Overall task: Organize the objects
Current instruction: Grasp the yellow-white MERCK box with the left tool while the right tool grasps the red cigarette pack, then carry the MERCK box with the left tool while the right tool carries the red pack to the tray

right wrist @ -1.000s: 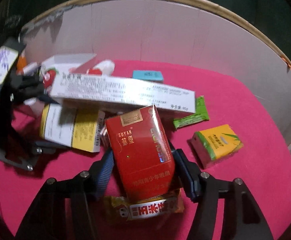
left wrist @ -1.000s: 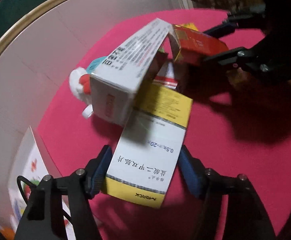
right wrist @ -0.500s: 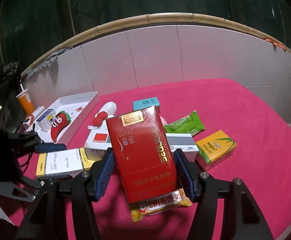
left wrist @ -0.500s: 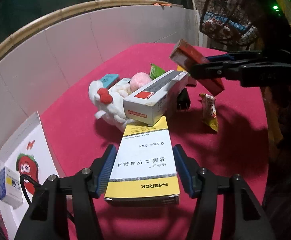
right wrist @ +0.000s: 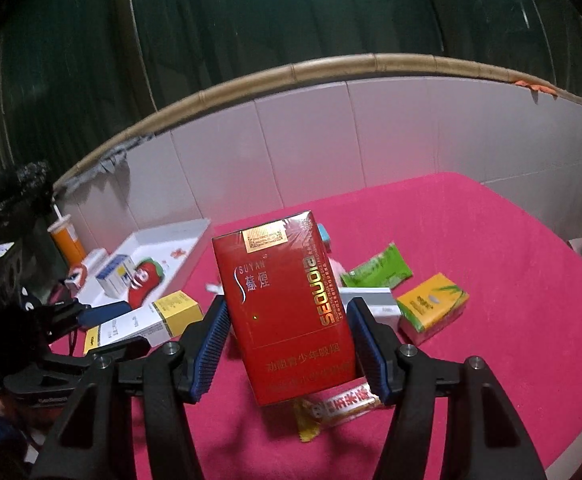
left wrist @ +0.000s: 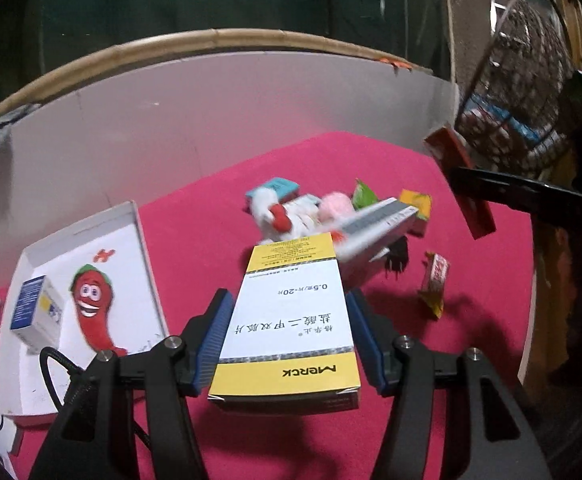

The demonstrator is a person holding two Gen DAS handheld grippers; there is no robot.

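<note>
- left gripper (left wrist: pixel 287 340) clamped on the yellow-and-white medicine box (left wrist: pixel 291 320), lower middle of frame, off the pink cloth (left wrist: pixel 195 240)
- right gripper (right wrist: pixel 287 344) gripping the red cigarette pack (right wrist: pixel 287 308) mid-frame
- white tray (left wrist: pixel 131 216) at left

Our left gripper (left wrist: pixel 287 340) and right gripper (right wrist: pixel 287 346) are matte black frames with ribbed blue pads (left wrist: pixel 211 336) and silver screws (left wrist: pixel 170 342) (a black cable (left wrist: pixel 57 368) loops beside the left).
</note>
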